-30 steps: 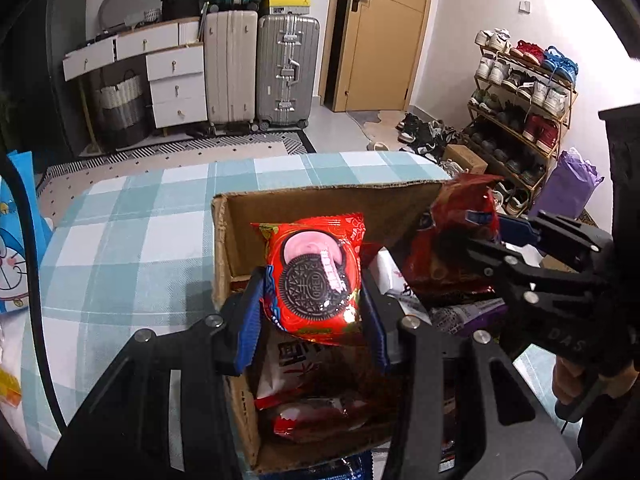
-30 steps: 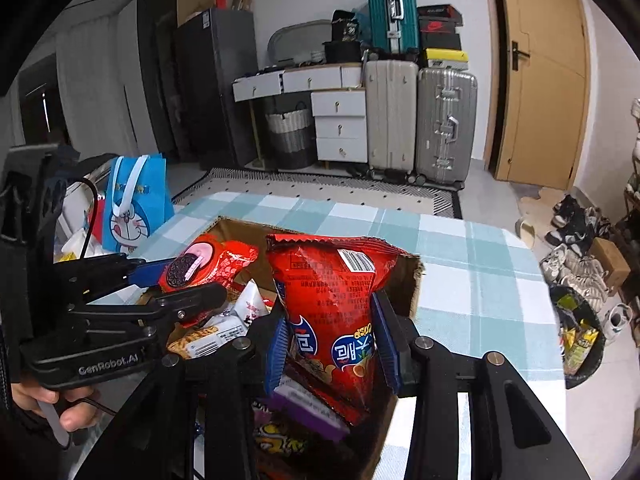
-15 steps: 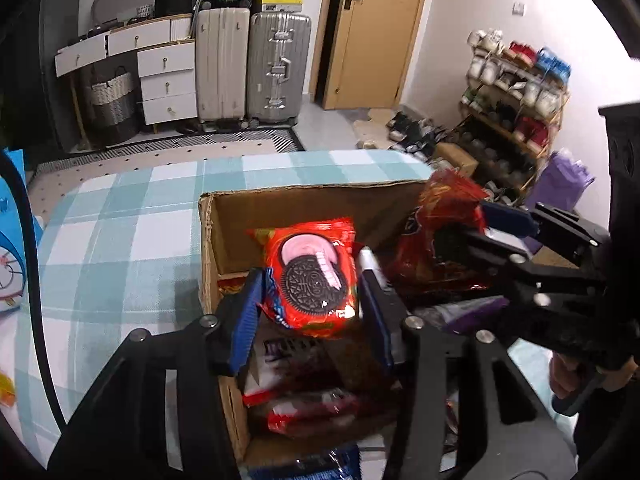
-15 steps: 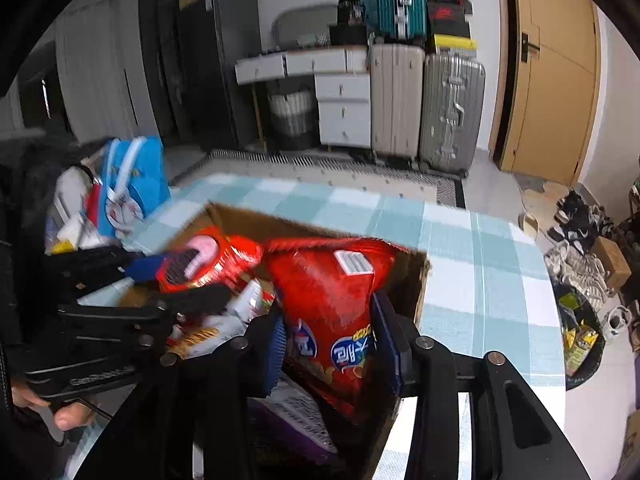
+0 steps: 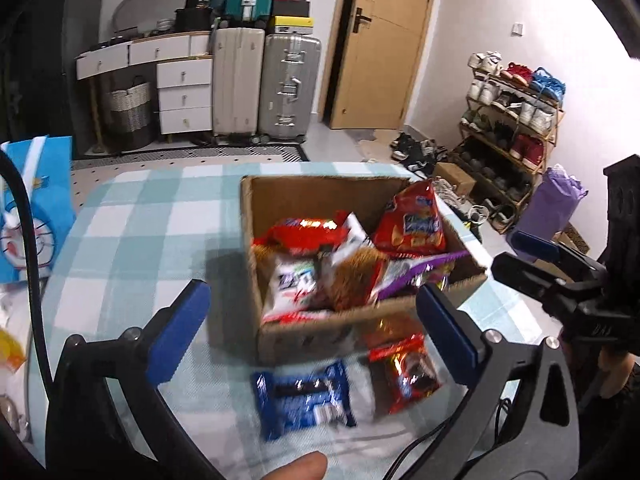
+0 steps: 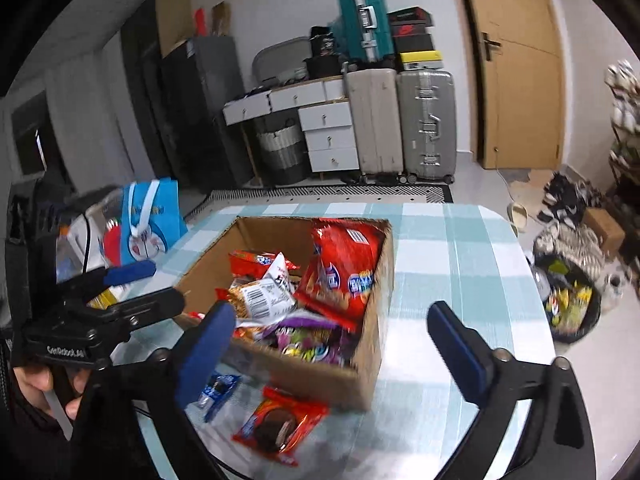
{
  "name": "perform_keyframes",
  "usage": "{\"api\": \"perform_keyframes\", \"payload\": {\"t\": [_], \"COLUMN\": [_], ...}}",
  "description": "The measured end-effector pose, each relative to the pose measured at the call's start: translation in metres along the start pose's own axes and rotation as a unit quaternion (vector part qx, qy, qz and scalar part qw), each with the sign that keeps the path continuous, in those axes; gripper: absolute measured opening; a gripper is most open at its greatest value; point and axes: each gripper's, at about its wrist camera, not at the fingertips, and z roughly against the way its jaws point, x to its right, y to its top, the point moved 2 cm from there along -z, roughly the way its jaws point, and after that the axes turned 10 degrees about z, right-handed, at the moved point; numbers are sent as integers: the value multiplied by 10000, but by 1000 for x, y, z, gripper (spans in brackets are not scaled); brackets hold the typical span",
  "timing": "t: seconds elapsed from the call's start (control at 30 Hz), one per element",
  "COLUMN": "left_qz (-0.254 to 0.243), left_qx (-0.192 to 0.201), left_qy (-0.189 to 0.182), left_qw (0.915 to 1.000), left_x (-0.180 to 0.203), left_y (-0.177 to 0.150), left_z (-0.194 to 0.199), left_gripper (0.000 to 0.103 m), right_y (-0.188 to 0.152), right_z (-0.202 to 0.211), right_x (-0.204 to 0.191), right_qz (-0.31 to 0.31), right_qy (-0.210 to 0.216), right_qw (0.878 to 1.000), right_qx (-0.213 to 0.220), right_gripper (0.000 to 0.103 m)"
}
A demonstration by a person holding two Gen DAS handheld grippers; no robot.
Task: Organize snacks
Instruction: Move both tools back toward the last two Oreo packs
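Box: the cardboard box (image 5: 340,332) stands on the checked bench (image 5: 132,240), full of snack packets.
Chips: the red chips bag (image 6: 344,272) leans inside against the box's right wall.
Loose packets: a blue packet (image 5: 304,398) and a red cookie packet (image 6: 280,426) lie on the bench just before the box (both blurred).
Left gripper (image 5: 316,332): its jaws have just been opening, now wide and with nothing between them.
Right gripper (image 6: 332,344): the same, wide and holding nothing.

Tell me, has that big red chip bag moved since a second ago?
Yes. The red chip bag left the right gripper and dropped against the box's far right wall.
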Motion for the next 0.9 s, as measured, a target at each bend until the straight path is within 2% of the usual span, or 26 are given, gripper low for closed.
{"api": "perform_keyframes", "payload": {"t": [0.1,0.3,0.4,0.7,0.9], "left_qz": [56,146,250,283,353], "left_qx": [-11,-118,-253,-514,-680], "left_qy": [65,227,172,308,337], "left_qw": [10000,9996,9992,9978,9965], "left_x": [-3,-7,-11,-20,-26], "left_y": [-12,-36,-48,-77,-93], "left_z": [14,26,27,23,20], "left_gripper": [102,102,102,102,102], "right_y": [-12,-35,-45,-77,-83], "right_z": [13,34,37,43,35], "right_x": [0,-10,-9,-4,-8], "right_qz": [-179,-58,-89,-269,-312], "right_qy": [163,20,-32,-101,-100], "right_qw": [9997,9999,9997,9982,9969], "right_qx": [-86,-149,-213,-531,-719], "right_gripper": [102,103,103,103,103]}}
